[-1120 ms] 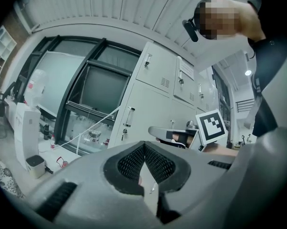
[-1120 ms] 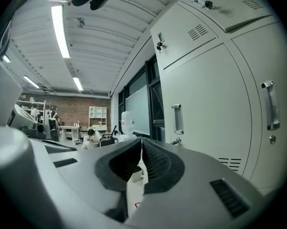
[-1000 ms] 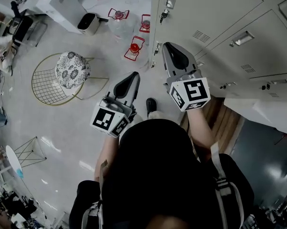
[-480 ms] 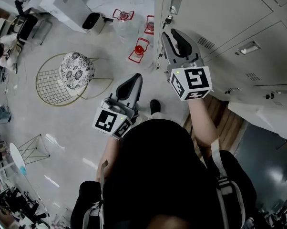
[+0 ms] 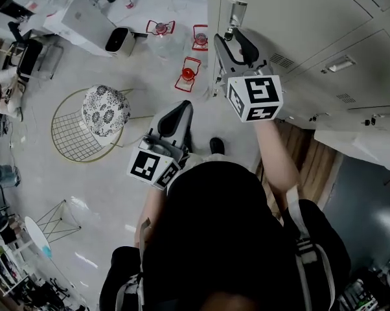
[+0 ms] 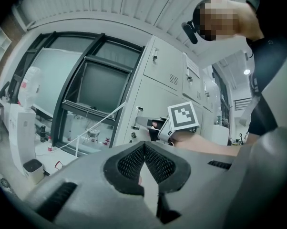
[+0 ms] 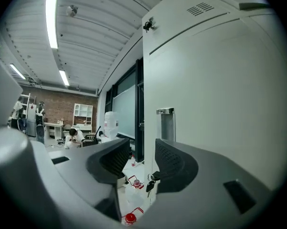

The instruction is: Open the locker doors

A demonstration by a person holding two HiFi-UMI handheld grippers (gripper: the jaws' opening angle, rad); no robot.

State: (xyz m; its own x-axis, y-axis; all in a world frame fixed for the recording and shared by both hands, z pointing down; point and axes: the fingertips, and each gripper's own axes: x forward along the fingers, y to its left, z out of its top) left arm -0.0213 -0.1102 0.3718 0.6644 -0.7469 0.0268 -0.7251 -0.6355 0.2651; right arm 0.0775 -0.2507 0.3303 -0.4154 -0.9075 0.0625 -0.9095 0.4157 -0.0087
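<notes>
Leftward, floor (image 5: 91,193) beside locker edge (image 5: 213,5)

The left gripper (image 6: 144,146) has its jaws together, empty. Beyond, the right gripper (image 6: 142,123), jaws opening with nothing visibly between them, points at a grey locker door (image 6: 150,97) beside a dark window (image 6: 98,85).

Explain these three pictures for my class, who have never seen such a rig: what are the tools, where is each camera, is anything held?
A person holds a two-jaw tool in each hand. One camera sits on the head, looking down; one rides on each tool. The left gripper hangs low, jaws together, empty. The right gripper is raised at the grey locker door, jaws opening, gripping nothing; the door's handle and key lie just ahead. A wire chair stands on the floor.
</notes>
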